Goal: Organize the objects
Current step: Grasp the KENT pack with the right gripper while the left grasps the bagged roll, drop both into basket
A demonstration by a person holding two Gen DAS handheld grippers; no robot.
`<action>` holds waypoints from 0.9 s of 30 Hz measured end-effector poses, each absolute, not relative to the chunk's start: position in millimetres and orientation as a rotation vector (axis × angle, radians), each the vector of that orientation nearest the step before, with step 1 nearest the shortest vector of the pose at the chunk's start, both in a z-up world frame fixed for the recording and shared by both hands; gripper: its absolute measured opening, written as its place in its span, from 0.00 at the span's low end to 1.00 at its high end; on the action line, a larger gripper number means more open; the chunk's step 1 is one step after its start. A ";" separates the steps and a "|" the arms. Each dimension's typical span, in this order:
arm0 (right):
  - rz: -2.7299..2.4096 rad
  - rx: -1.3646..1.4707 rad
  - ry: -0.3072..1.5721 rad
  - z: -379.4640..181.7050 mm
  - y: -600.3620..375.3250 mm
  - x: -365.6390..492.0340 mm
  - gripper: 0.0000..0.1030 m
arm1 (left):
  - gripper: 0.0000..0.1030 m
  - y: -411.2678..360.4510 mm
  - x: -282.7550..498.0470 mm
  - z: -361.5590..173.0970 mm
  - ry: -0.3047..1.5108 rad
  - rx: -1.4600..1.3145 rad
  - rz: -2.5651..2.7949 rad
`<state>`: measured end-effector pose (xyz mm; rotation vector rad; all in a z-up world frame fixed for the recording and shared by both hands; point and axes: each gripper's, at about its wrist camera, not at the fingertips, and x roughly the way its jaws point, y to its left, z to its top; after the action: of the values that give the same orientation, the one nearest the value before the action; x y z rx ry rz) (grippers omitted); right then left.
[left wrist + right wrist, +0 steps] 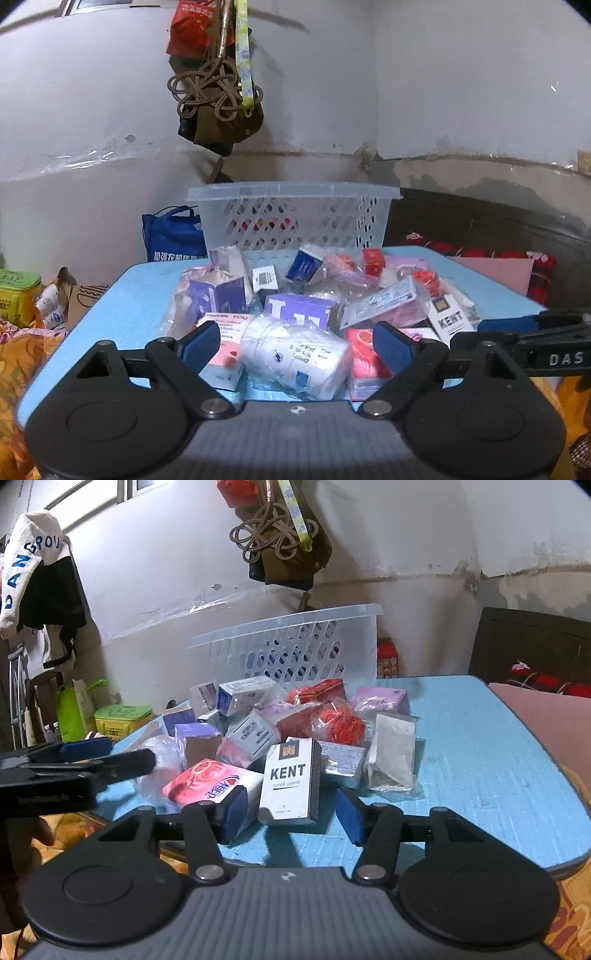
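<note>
A pile of small boxes and plastic packets lies on a light blue table (129, 306). A clear perforated basket (295, 218) stands behind the pile, also in the right wrist view (295, 646). My left gripper (295, 347) is open, its pads either side of a white wrapped bottle (295, 362) at the pile's near edge. My right gripper (290, 812) is open, with a white KENT box (290, 779) standing upright between its pads; the box also shows in the left wrist view (448, 319). A pink box (207, 782) lies left of the KENT box.
A blue bag (173, 236) stands left of the basket. A green tin (122, 720) and green bag sit off the table's left. Ropes and bags hang on the wall (218, 92). A pink cushion (546, 716) lies to the right.
</note>
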<state>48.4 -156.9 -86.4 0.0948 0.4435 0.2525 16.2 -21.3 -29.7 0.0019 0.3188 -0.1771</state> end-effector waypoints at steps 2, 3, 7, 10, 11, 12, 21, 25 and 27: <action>0.250 0.090 0.447 -88.9 -155.9 50.4 0.55 | 0.90 -21.8 21.8 -35.1 0.325 0.000 -0.177; 0.246 0.084 0.447 -90.2 -155.1 51.3 0.55 | 0.90 -21.8 23.7 -36.9 0.328 0.000 -0.177; 0.241 0.076 0.438 -93.3 -153.9 53.8 0.55 | 0.90 -22.0 32.5 -44.7 0.326 0.009 -0.179; 0.240 0.082 0.430 -95.8 -155.4 54.6 0.55 | 0.89 -21.8 32.1 -47.5 0.299 0.017 -0.181; 0.239 0.085 0.430 -97.0 -156.0 54.8 0.55 | 0.85 -21.3 31.8 -48.6 0.291 0.011 -0.182; 0.239 0.086 0.431 -98.4 -156.4 55.2 0.54 | 0.83 -20.3 31.7 -49.7 0.285 0.003 -0.188; 0.246 0.084 0.396 -94.0 -157.8 46.7 0.40 | 0.76 -11.4 23.7 -43.8 0.239 -0.038 -0.194; 0.230 0.087 0.372 -84.1 -162.1 40.7 0.40 | 0.76 -7.6 21.2 -39.3 0.219 -0.037 -0.181; 0.227 0.100 0.370 -80.3 -165.2 40.6 0.40 | 0.76 -5.0 20.4 -37.9 0.219 -0.048 -0.177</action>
<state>40.6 -165.2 -80.3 0.1003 0.3701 0.2269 20.4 -5.0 -37.9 -0.0485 0.2189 -0.1769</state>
